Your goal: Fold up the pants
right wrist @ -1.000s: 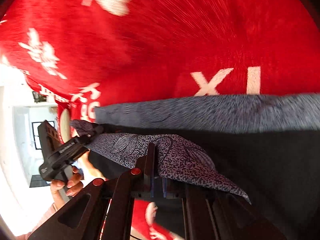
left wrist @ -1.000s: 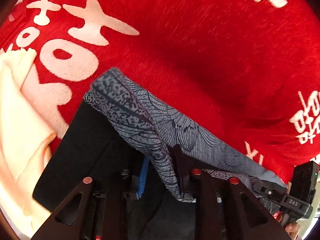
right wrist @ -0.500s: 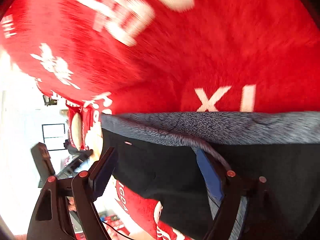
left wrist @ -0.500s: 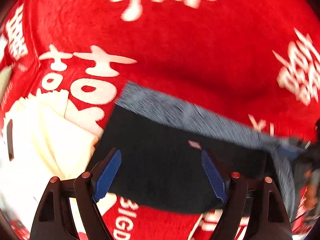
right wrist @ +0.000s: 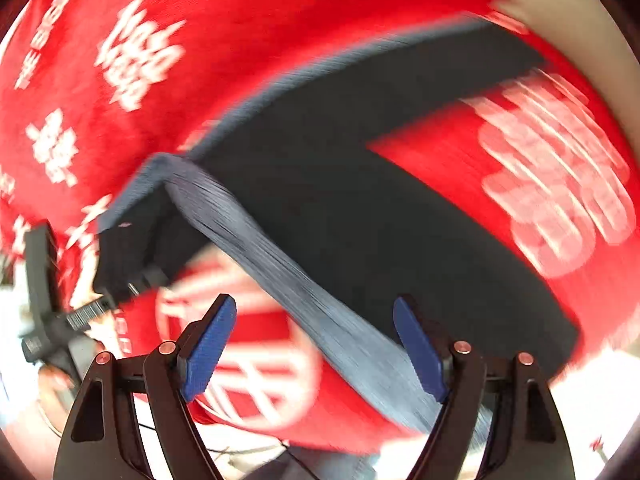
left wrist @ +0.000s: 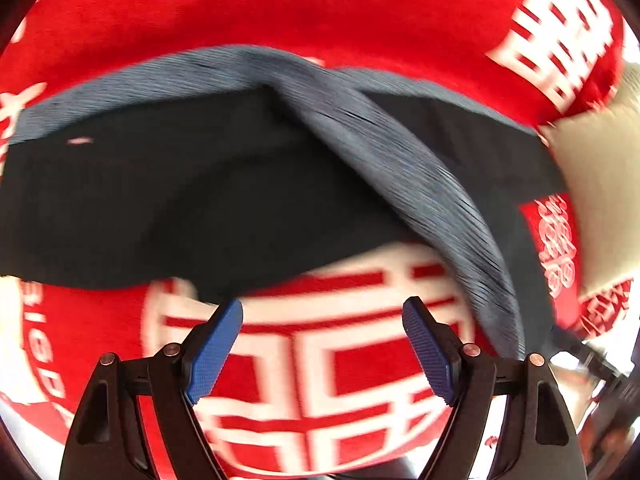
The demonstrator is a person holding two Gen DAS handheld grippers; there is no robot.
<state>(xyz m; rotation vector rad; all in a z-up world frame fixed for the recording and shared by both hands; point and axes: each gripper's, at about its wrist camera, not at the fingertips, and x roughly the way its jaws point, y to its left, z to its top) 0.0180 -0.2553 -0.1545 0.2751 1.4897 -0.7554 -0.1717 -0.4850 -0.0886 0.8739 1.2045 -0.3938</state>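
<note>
A fold has just been laid and released: the left tool (left wrist: 322,346) and right tool (right wrist: 314,344) both gape wide, having just opened, nothing between their pads. The one pair of pants (left wrist: 224,200), dark with a grey patterned band, lies on the red printed cloth (left wrist: 280,12). The next move likely calls for regrasping an edge for another fold. Two tools, one cream fabric (left wrist: 600,184) at far right.

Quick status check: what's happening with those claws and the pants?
Left gripper and right gripper open, empty. Pants lying on red blanket. Nothing in the way.
</note>
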